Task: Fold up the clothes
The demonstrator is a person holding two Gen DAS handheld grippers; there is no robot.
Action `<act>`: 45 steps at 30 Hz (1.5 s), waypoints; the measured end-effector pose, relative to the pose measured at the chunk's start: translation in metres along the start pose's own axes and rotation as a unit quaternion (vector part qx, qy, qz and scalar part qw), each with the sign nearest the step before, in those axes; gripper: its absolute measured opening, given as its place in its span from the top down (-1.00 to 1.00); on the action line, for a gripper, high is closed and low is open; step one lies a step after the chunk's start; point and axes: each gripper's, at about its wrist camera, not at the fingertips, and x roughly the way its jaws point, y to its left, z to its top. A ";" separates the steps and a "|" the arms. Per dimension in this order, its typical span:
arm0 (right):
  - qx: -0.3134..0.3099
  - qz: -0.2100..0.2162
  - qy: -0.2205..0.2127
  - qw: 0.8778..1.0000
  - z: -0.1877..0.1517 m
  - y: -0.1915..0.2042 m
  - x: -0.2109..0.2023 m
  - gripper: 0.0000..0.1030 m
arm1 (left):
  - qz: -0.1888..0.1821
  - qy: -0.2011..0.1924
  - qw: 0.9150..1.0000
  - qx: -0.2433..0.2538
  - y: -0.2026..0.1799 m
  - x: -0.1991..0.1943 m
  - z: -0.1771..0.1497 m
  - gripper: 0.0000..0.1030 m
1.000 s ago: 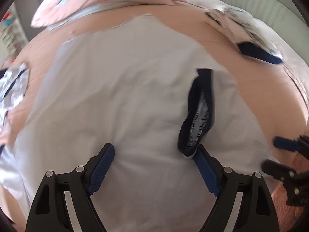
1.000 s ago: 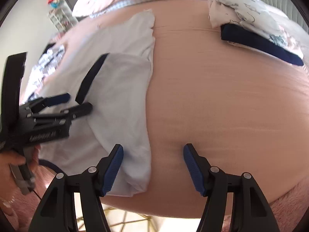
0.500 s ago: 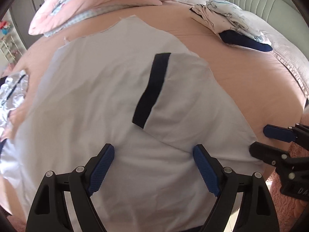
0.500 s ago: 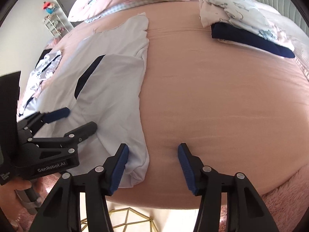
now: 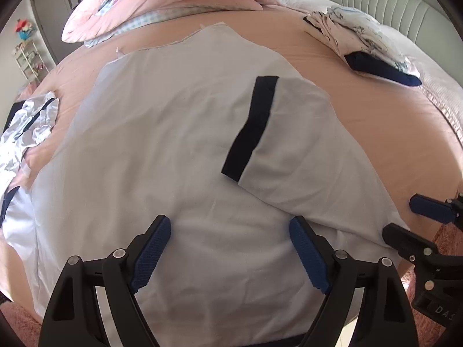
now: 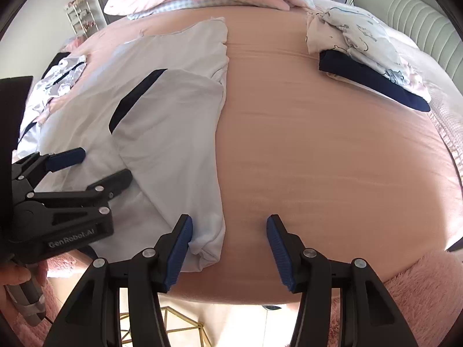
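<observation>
A white T-shirt (image 5: 162,133) lies spread on the pink bed, and it also shows in the right wrist view (image 6: 173,133). Its right sleeve (image 5: 289,147), with a navy cuff (image 5: 251,127), lies folded over the body. My left gripper (image 5: 230,248) is open and empty above the shirt's near part. My right gripper (image 6: 228,240) is open at the shirt's near right corner (image 6: 208,248). Its left pad sits beside that corner. Each gripper shows in the other's view, the right (image 5: 405,219) and the left (image 6: 92,164).
A stack of folded clothes (image 6: 367,57) with a navy piece lies at the far right. Crumpled white clothes (image 5: 26,133) lie at the left. A pink duvet (image 5: 173,3) is piled at the back. The bed's front edge (image 6: 246,297) is just below the grippers.
My left gripper has let go of the navy cuff and pulled back. The sleeve now lies flat on the shirt. Both grippers have drawn away toward the near edge.
</observation>
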 end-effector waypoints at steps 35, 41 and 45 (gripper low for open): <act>-0.079 0.020 0.006 0.997 -0.029 0.073 -0.006 -0.04 | -0.027 0.030 0.992 -0.118 0.129 -0.039 -0.083 -0.66; -0.100 0.050 -0.007 0.994 0.002 0.102 -0.018 -0.04 | 0.022 -0.042 0.959 -0.278 0.215 -0.067 -0.081 -0.66; -0.114 0.071 -0.016 0.991 0.023 0.122 -0.026 -0.04 | 0.044 -0.025 0.936 -0.349 0.263 -0.060 -0.093 -0.66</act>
